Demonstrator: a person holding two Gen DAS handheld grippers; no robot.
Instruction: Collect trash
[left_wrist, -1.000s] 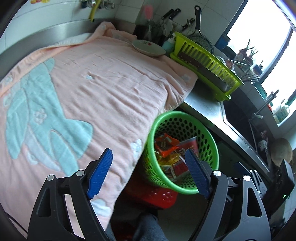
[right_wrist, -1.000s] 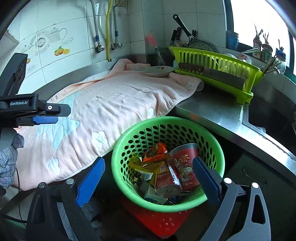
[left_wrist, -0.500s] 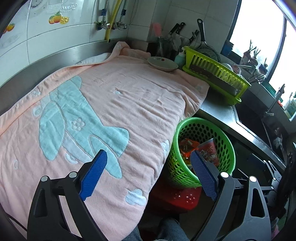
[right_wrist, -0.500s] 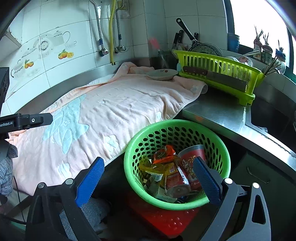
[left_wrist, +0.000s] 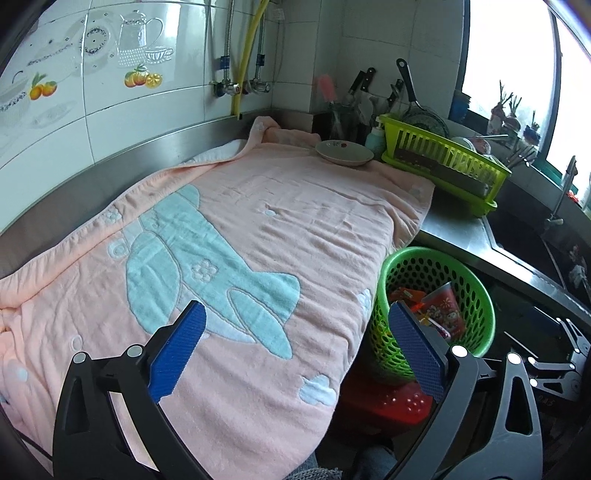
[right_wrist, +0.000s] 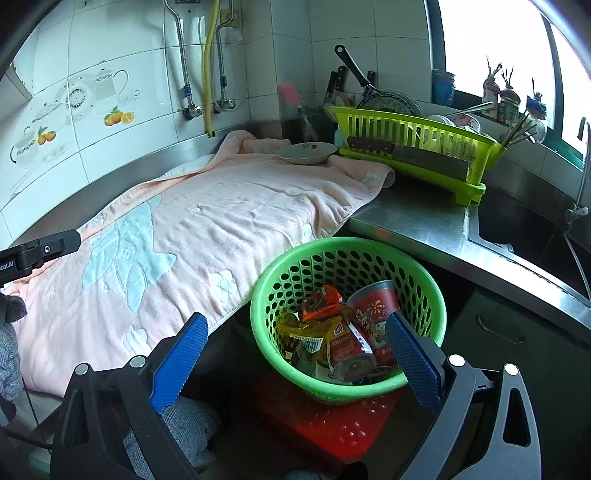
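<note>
A green perforated basket (right_wrist: 347, 254) stands on a red stool (right_wrist: 332, 424) below the counter edge and holds trash: a red paper cup (right_wrist: 373, 306), an orange wrapper (right_wrist: 321, 299) and a yellow packet (right_wrist: 295, 328). The basket also shows in the left wrist view (left_wrist: 439, 266). My right gripper (right_wrist: 295, 363) is open and empty, in front of the basket. My left gripper (left_wrist: 295, 354) is open and empty, above the front edge of the pink towel (left_wrist: 258, 236). No trash shows on the towel.
A white bowl (left_wrist: 344, 152) sits at the towel's far end. A lime dish rack (left_wrist: 443, 166) with a cleaver stands beside it, knives and a pan behind. The steel sink (right_wrist: 528, 236) lies to the right. Tiled wall and pipes are behind the counter.
My left gripper has pulled back and tilted up, so more of the towel and wall shows. My right gripper has drawn back a little from the basket. Both stay open.
</note>
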